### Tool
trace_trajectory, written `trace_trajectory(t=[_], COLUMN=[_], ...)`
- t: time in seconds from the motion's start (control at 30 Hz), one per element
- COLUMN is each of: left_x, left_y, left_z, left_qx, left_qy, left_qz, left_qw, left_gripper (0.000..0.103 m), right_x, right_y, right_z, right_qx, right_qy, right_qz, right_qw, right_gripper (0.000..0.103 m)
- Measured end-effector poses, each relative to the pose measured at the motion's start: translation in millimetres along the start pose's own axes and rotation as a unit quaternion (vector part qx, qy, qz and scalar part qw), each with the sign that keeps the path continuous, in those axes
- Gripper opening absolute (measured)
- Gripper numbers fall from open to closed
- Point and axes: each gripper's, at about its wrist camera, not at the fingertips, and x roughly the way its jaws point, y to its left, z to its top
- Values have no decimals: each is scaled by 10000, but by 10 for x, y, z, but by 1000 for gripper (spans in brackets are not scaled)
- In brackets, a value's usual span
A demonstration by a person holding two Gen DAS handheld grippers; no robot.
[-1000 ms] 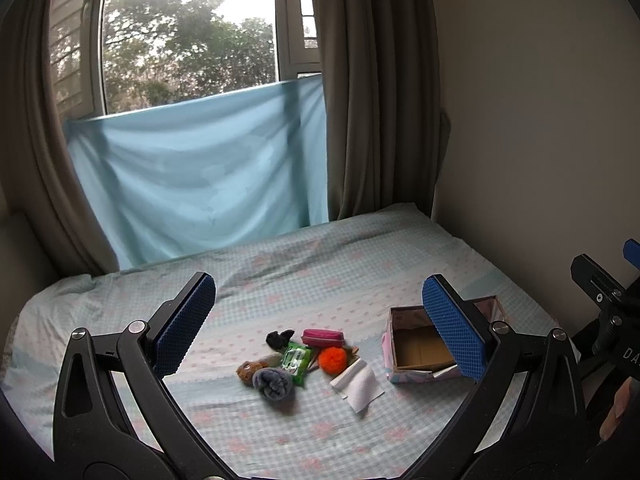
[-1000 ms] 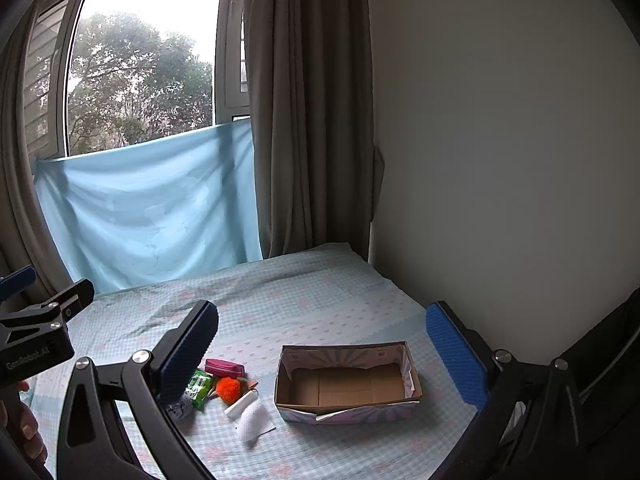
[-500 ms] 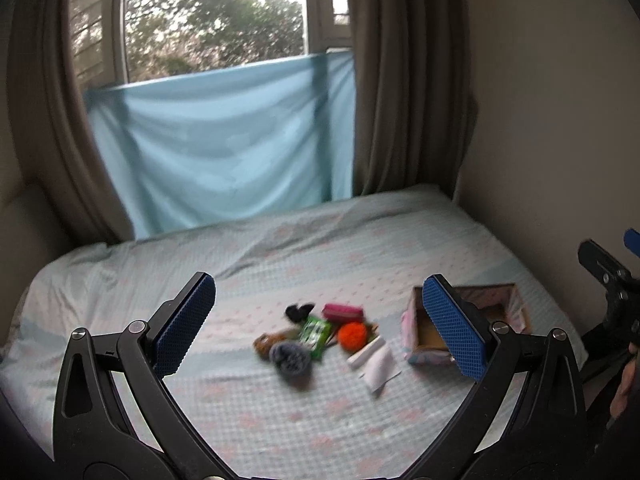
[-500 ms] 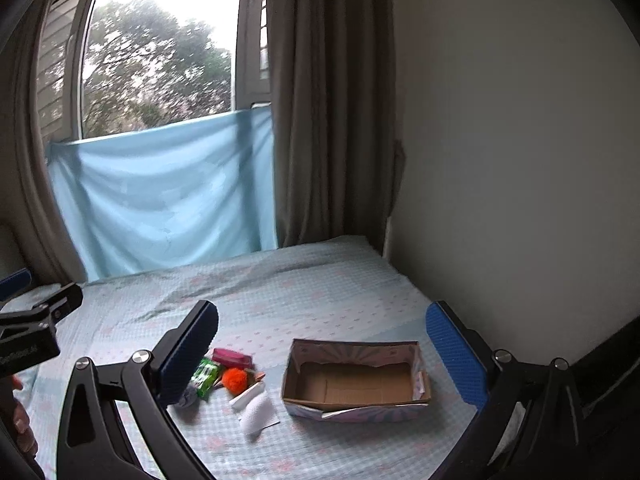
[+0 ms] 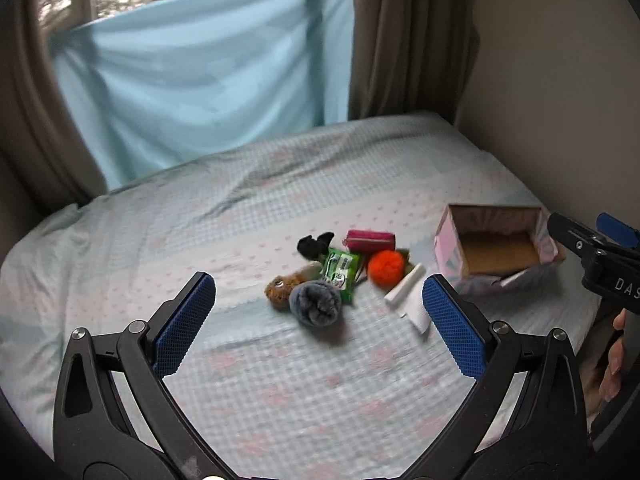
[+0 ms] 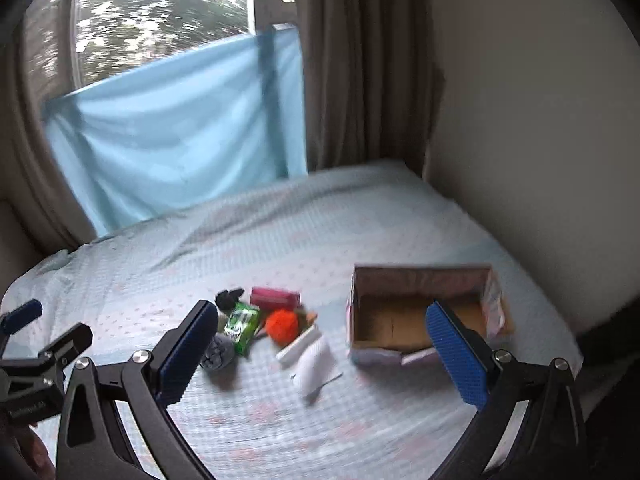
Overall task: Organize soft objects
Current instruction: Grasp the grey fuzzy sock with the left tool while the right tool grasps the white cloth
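A small pile of soft things lies mid-bed: a grey-blue rolled sock (image 5: pixel 316 303), a brown plush (image 5: pixel 285 286), a green packet (image 5: pixel 339 268), a black item (image 5: pixel 314 243), a pink pouch (image 5: pixel 370 240), an orange pompom (image 5: pixel 386 266) and a white roll with cloth (image 5: pixel 408 294). An open cardboard box (image 5: pixel 496 248) stands to their right, empty inside. My left gripper (image 5: pixel 318 328) is open, above the bed just short of the sock. My right gripper (image 6: pixel 322 354) is open over the white cloth (image 6: pixel 314 364), with the box (image 6: pixel 424 312) ahead right.
The bed has a pale blue checked sheet (image 5: pixel 200 240). A blue cloth (image 5: pixel 200 80) hangs over the window behind, with brown curtains (image 5: pixel 404 40) beside it. A wall (image 6: pixel 540 120) runs along the bed's right side.
Both grippers have moved forward and tilted down toward the bed; the pile and box appear larger and nearer. Both stay open and empty.
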Motion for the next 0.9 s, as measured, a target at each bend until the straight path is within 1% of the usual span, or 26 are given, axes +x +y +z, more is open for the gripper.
trace_trajectory(t=[0.13,0.3,0.5,0.6,0.67,0.77,0.9], left_x=[564,1126,1886,2180,2372,2631,2913], left_y=[205,272,199,135,58,-53,-160], left_z=[-126,-303,-609,-743,-846,-976,-1069], left_qx=[233,558,979,1129,1253,1425,1641], left_qy=[178,221,321,387,419,505,545], left_qz=[-365,-484,-563,-655,-711,-690,-480], left_qw=[9989,9970,9931,9907,9887,9861,9838], left_gripper=[102,102,102,101,101,101,100], right_x=[376,916,1614,1959,2183,2475,2818], right_y=[159,289,327,343,337,331,324], right_z=[-242,-527,-807,-933,-1024,-1156,-1293], right_qx=[327,671,913,826,790,783,809], right_qy=[350,648,908,1058,1168,1337,1514], right_qz=[-192,-359,-571,-701,-711,-639,-622], right_qw=[9987,9950,9900,9885,9875,9859,9832], right_gripper=[103,103,103,98,96,95,88])
